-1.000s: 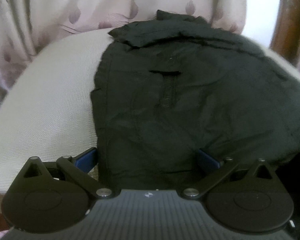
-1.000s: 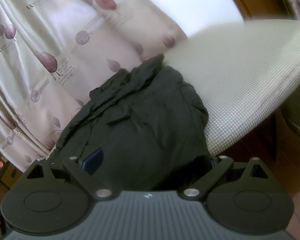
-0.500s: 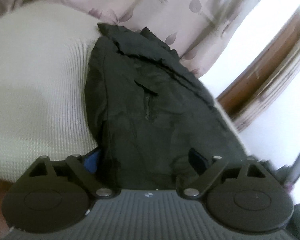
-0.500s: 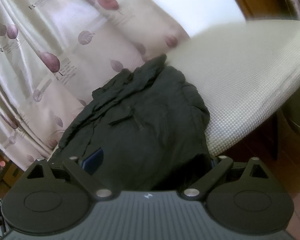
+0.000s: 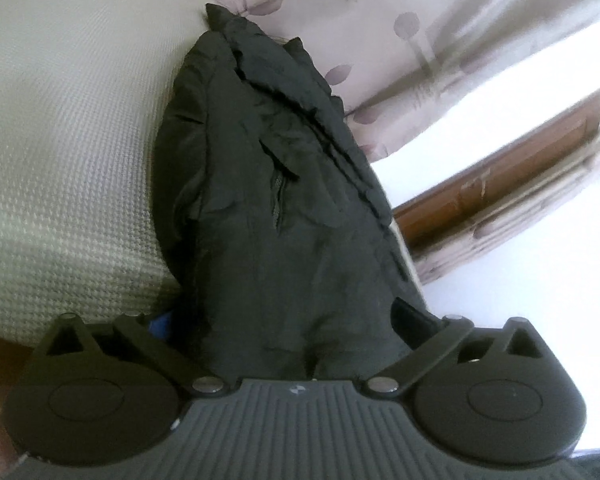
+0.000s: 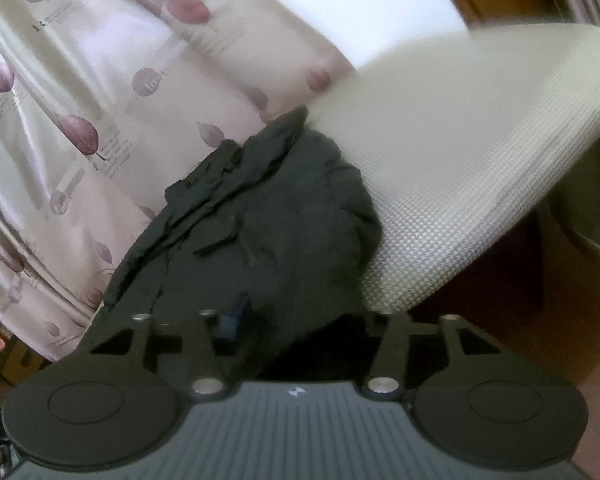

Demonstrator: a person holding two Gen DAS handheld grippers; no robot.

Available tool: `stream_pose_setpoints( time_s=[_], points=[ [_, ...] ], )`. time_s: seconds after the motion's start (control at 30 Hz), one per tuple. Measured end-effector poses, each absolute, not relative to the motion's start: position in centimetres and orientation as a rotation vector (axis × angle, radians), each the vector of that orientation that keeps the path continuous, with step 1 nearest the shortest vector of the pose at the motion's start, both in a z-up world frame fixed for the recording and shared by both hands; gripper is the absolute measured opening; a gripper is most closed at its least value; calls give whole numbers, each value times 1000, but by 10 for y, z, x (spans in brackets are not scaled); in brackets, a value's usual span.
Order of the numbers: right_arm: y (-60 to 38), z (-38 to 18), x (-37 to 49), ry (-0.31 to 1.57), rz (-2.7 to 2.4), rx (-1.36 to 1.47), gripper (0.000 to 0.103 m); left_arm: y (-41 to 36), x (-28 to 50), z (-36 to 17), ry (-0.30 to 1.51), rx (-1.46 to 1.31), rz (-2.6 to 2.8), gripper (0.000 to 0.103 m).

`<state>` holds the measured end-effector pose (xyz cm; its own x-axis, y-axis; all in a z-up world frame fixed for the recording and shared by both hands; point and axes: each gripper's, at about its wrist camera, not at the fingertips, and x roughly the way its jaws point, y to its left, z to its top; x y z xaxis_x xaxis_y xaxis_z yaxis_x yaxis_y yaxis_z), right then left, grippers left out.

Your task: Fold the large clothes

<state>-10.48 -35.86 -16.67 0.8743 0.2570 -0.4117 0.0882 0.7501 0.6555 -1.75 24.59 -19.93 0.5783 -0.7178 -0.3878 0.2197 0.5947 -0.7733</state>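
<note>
Your left claw [image 5: 288,320] is spreading wide around the crumpled black fabric jacket [image 5: 276,184]; your right claw [image 6: 300,320] is closing on it

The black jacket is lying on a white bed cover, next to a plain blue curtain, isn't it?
Almost. The black jacket does lie on the white bed cover, but the curtain beside it is not plain blue. It is pale pinkish cream, printed with purple leaves. The right wrist view shows this best.
</note>
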Motion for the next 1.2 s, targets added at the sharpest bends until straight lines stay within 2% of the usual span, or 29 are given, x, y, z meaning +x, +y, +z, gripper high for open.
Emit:
stream_pose_setpoints(
  time_s=[0.03,0.1,0.13,0.17,0.2,0.23,0.3,0.43,0.53,0.6,0.67,0.7,0.77,0.83,0.87,0.9,0.93,0.97,1.0,1.03,1.1,1.2],
  points=[
    [-357,-166,-103,510,98,726,57,247,-18,-199,756,-747,-602,96],
    [-353,-165,-100,519,102,696,55,246,-24,-197,739,-720,-579,69],
    [-351,-163,-99,526,103,676,43,243,-26,-195,729,-677,-552,19],
    [-350,-162,-98,532,100,656,33,243,-26,-194,736,-645,-511,11],
    [-349,-162,-96,541,102,643,23,244,-26,-195,734,-652,-490,11],
    [-350,-162,-96,542,107,644,19,245,-27,-196,723,-666,-493,11],
    [-350,-159,-97,536,121,646,15,241,-31,-192,695,-638,-485,11],
    [-357,-153,-101,513,142,686,13,246,-40,-179,598,-660,-547,11],
    [-364,-151,-102,500,160,715,13,244,-36,-175,628,-611,-548,12],
    [-362,-154,-100,520,155,684,14,242,-35,-180,659,-604,-558,17],
    [-363,-158,-99,534,152,703,18,243,-33,-187,697,-629,-556,44],
    [-364,-160,-99,537,143,715,23,242,-31,-190,701,-638,-562,52],
    [-366,-162,-101,543,141,731,34,239,-28,-193,711,-642,-571,79],
    [-366,-163,-101,543,153,729,51,234,-24,-194,703,-659,-591,84],
    [-364,-163,-100,549,160,723,55,231,-21,-194,701,-662,-598,84],
    [-363,-163,-99,555,165,721,55,228,-19,-194,703,-659,-604,83],
    [-361,-163,-97,557,167,717,55,225,-19,-194,704,-642,-599,73],
    [-359,-162,-95,563,177,710,52,222,-18,-193,705,-607,-580,41],
    [-358,-162,-94,568,181,699,35,219,-18,-193,711,-573,-547,21],
    [-356,-162,-92,574,174,684,20,219,-19,-194,716,-560,-503,11],
    [-355,-161,-89,582,165,680,14,222,-24,-194,695,-585,-485,11],
    [-354,-156,-94,564,178,687,11,218,-35,-179,649,-488,-458,10]
  ],
)
